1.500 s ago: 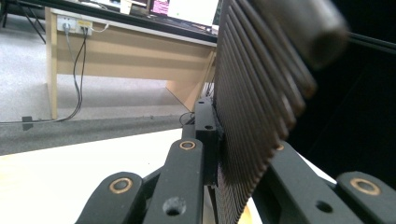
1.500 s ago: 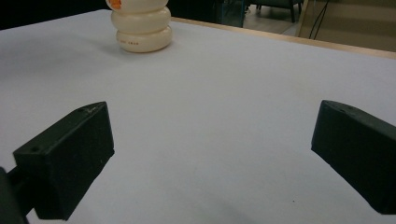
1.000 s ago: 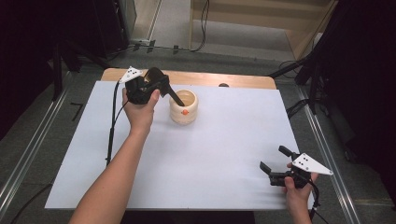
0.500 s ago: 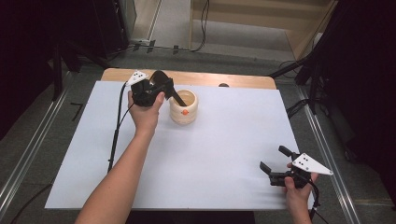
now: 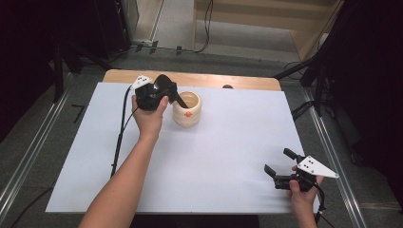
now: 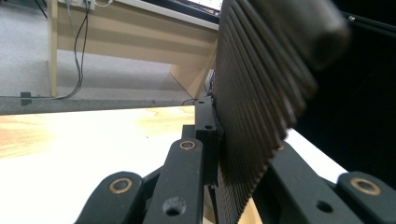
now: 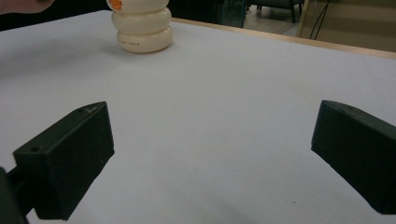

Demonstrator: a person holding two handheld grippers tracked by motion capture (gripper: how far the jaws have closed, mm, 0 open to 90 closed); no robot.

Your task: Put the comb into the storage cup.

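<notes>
A cream ribbed cup (image 5: 187, 110) with an orange mark stands on the white sheet at the back, left of centre; it also shows far off in the right gripper view (image 7: 141, 29). My left gripper (image 5: 179, 100) reaches it from the left, one jaw inside the opening, shut on the cup's near rim. In the left gripper view the ribbed pads (image 6: 252, 116) are pressed close together and hide the cup. My right gripper (image 5: 280, 161) rests low near the front right corner, open, with bare sheet between its fingers (image 7: 70, 158).
The white sheet (image 5: 228, 156) covers most of the wooden table (image 5: 214, 80). A black cable (image 5: 121, 128) trails from the left gripper along the sheet's left side. Metal rails run along both sides, and dark stands rise behind the table.
The left hand has shifted slightly at the cup's rim. The cup has stayed in place and the right gripper has not moved.
</notes>
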